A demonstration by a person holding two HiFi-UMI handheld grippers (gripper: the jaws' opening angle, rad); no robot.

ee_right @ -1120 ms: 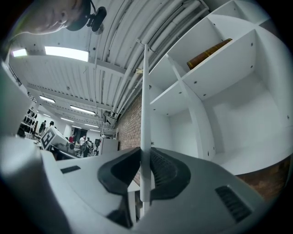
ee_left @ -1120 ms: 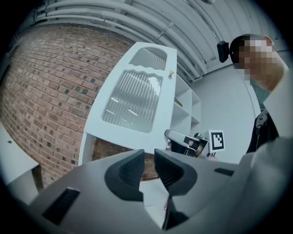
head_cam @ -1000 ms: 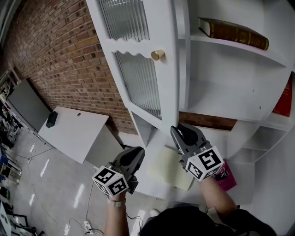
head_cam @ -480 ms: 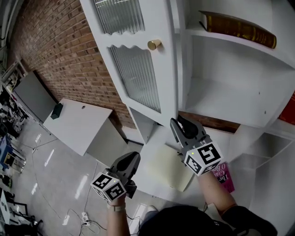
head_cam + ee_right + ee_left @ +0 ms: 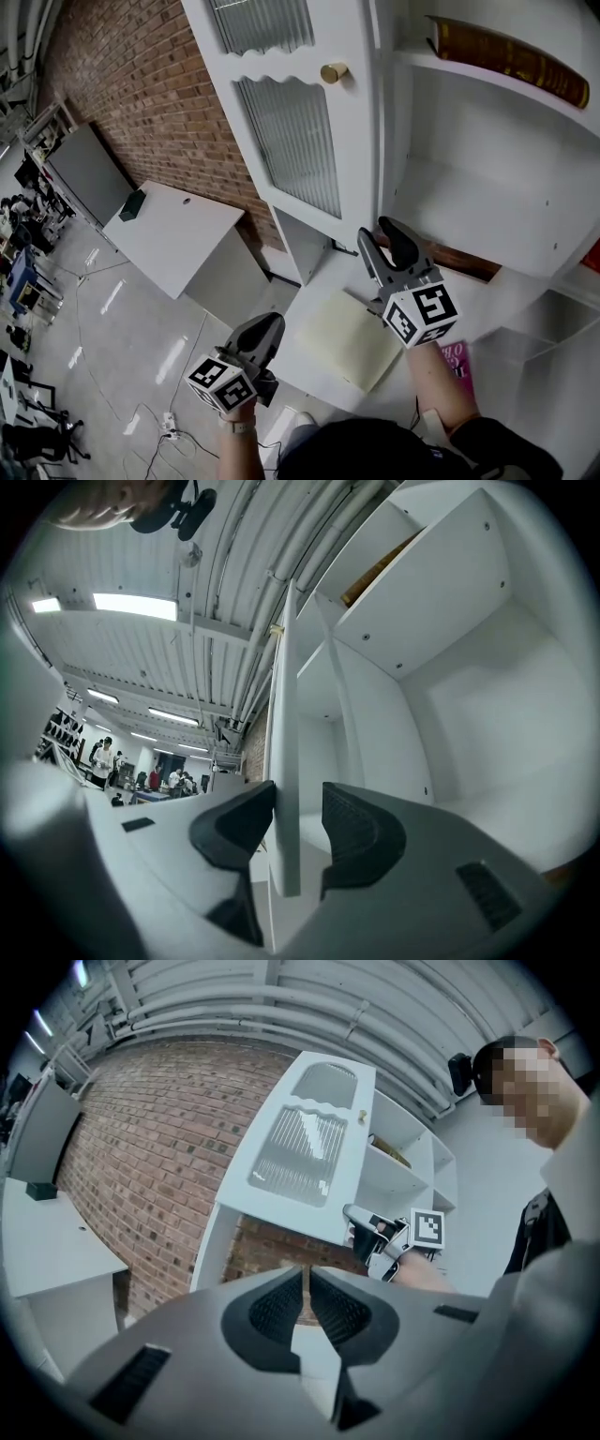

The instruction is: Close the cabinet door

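Note:
The white cabinet door, with ribbed glass panels and a gold knob, stands partly open in front of the white shelves. My right gripper is at the door's lower corner. In the right gripper view its jaws are opening, and the door's thin edge stands between the pads with a gap on the right side. My left gripper hangs low at the left, away from the door. It is shut, with nothing between its fingers.
A brown book lies on the upper shelf. A pale pad and a pink book lie on the counter under my right hand. A white table stands by the brick wall at left.
My right gripper has shifted right with the door's lower corner, and its jaws have spread apart. The left gripper has sunk lower at the left.

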